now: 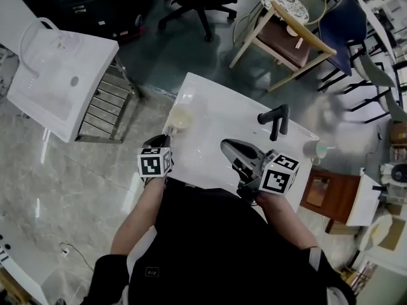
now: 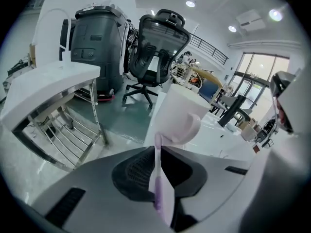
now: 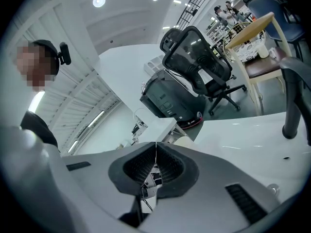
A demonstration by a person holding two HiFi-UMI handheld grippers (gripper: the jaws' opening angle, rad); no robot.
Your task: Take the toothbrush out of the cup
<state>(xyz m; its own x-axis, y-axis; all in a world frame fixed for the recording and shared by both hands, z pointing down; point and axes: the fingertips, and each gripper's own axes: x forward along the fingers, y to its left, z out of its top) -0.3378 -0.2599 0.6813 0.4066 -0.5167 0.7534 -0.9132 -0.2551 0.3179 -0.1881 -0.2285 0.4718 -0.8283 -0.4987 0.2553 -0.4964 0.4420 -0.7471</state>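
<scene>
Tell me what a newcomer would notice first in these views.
The lilac toothbrush clamped in the left claw, close to the pale cup near the white table's left edge. Next, the black tap on the table's right side, and the right claw shut on nothing.

Black faucet (image 1: 275, 120) on white counter (image 1: 216, 116), wooden chair (image 1: 289, 40), black office chair (image 2: 156, 40), metal rack (image 1: 105, 110)

The slim, pale lilac plastic toothbrush (image 2: 156, 178) is pinched edge-on between the jaws of my left gripper (image 2: 158, 149), its far end reaching the pale cream round cup (image 1: 180, 116) just ahead
</scene>
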